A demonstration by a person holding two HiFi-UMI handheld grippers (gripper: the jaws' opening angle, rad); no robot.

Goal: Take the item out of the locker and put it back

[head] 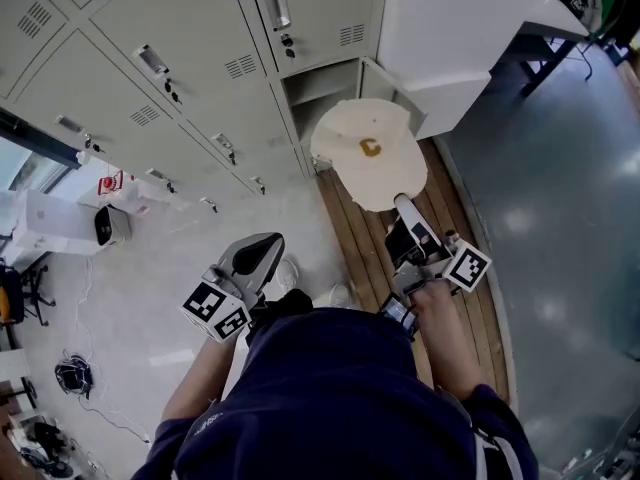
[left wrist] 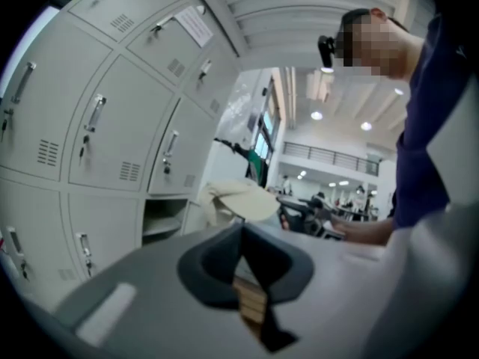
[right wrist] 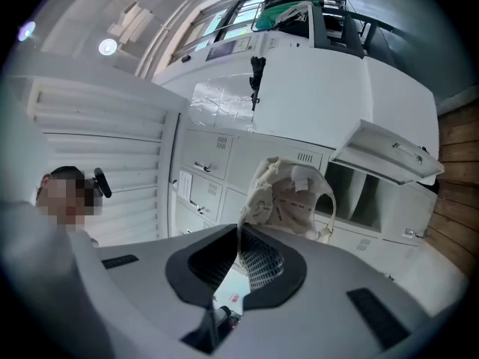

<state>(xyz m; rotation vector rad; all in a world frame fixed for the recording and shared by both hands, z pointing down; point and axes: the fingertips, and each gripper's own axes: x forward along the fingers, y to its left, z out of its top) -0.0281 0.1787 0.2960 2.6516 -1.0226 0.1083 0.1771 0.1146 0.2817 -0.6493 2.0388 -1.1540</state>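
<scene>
Head view — my right tool is clamped on the cream fabric cap before the open grey metal locker; my left tool is closed — empty.

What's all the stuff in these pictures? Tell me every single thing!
cap: one, cream with a yellow-brown letter on the front, in the air in front of the open locker, held by its brim
lockers: many, pale grey, doors shut, across the top left of the head view
open locker: one, pale grey, just behind the cap
wooden floor: one strip, brown planks, under the cap
box: one, white, on the floor at far left
cables: one bundle, dark, on the floor at lower left
left gripper: one, grey and black, jaws together, holding nothing
right gripper: one, grey and black, jaws pinching the cap's brim
person's top: one, dark blue, bottom of the head view
</scene>
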